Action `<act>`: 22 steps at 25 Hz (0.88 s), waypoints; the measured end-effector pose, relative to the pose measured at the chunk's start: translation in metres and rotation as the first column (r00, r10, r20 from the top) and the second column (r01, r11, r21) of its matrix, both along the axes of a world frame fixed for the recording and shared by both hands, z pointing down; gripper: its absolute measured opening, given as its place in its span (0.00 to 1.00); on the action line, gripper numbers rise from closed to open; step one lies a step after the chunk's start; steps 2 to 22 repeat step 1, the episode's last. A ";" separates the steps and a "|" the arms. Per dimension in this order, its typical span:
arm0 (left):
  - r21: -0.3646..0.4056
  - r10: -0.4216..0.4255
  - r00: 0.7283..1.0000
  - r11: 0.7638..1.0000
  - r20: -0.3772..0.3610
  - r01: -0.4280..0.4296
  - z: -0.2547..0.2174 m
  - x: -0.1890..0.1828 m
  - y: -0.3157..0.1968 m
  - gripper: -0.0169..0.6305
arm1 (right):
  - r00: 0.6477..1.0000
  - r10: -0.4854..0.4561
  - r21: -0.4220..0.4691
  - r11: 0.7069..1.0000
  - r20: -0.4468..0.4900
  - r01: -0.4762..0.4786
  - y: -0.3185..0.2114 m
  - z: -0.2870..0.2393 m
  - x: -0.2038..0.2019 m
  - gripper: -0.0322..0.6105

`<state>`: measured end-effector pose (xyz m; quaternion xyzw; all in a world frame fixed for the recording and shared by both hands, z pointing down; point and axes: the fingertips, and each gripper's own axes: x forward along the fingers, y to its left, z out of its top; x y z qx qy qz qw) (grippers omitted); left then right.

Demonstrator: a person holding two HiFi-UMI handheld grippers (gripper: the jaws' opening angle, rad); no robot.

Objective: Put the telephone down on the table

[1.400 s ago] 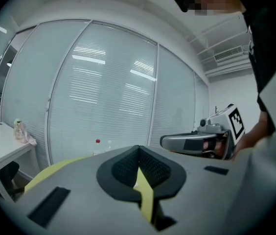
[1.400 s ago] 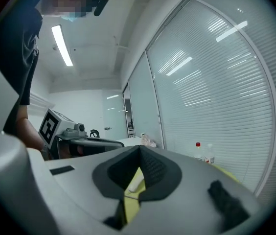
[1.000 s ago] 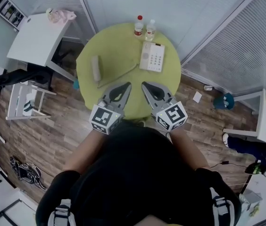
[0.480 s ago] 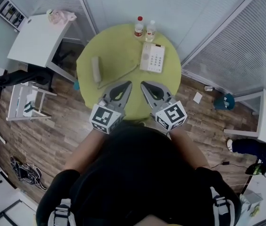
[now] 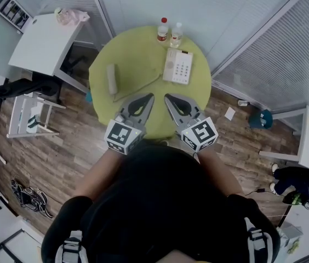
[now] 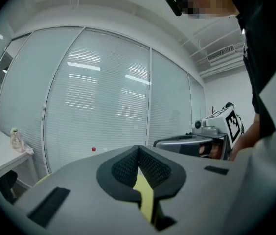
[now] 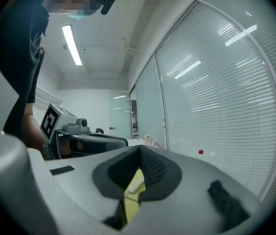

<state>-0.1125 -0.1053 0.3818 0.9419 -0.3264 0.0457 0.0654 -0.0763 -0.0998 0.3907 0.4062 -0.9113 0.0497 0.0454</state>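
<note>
A white telephone base (image 5: 177,66) with a keypad sits at the far right of the round green table (image 5: 138,48). Its handset (image 5: 111,79) lies flat at the table's left, joined to the base by a thin cord (image 5: 138,86). My left gripper (image 5: 148,96) and right gripper (image 5: 167,97) hover side by side over the table's near edge. Both are shut and empty. In the left gripper view the jaws (image 6: 139,148) meet, with green table showing below. In the right gripper view the gripper (image 7: 139,150) is shut too, and the handset (image 7: 137,182) shows far off beyond the jaws.
Two small bottles (image 5: 161,30) (image 5: 175,33) stand at the table's far edge, behind the base. A white desk (image 5: 42,43) is at the left and a chair (image 5: 26,116) beside it. Glass walls with blinds close the back. A person's legs (image 5: 291,177) are at the right.
The grippers and the telephone stay where they were. The legs of the person at the right edge have shifted further right.
</note>
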 end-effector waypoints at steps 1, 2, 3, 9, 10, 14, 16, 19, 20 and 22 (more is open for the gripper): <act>-0.002 -0.001 1.000 1.000 0.001 0.001 0.000 -0.001 0.000 0.05 | 1.000 -0.002 0.001 1.000 0.000 0.002 -0.001 0.000 -0.001 0.08; -0.002 -0.001 1.000 1.000 0.001 0.001 0.000 -0.001 0.000 0.05 | 1.000 -0.002 0.001 1.000 0.000 0.002 -0.001 0.000 -0.001 0.08; -0.002 -0.001 1.000 1.000 0.001 0.001 0.000 -0.001 0.000 0.05 | 1.000 -0.002 0.001 1.000 0.000 0.002 -0.001 0.000 -0.001 0.08; -0.002 -0.001 1.000 1.000 0.001 0.001 0.000 -0.001 0.000 0.05 | 1.000 -0.002 0.001 1.000 0.000 0.002 -0.001 0.000 -0.001 0.08; -0.002 -0.001 1.000 1.000 0.001 0.001 0.000 -0.001 0.000 0.05 | 1.000 -0.002 0.001 1.000 0.000 0.002 -0.001 0.000 -0.001 0.08; -0.002 -0.001 1.000 1.000 0.001 0.001 0.000 -0.001 0.000 0.05 | 1.000 -0.002 0.001 1.000 0.000 0.002 -0.001 0.000 -0.001 0.08; -0.002 -0.001 1.000 1.000 0.001 0.001 0.000 -0.001 0.000 0.05 | 1.000 -0.002 0.001 1.000 0.000 0.002 -0.001 0.000 -0.001 0.08; -0.002 -0.001 1.000 1.000 0.001 0.001 0.000 -0.001 0.000 0.05 | 1.000 -0.002 0.001 1.000 0.000 0.002 -0.001 0.000 -0.001 0.08; -0.002 -0.001 1.000 1.000 0.001 0.001 0.000 -0.001 0.000 0.05 | 1.000 -0.002 0.001 1.000 0.000 0.002 -0.001 0.000 -0.001 0.08; -0.002 -0.001 1.000 1.000 0.001 0.001 0.000 -0.001 0.000 0.05 | 1.000 -0.002 0.001 1.000 0.000 0.002 -0.001 0.000 -0.001 0.08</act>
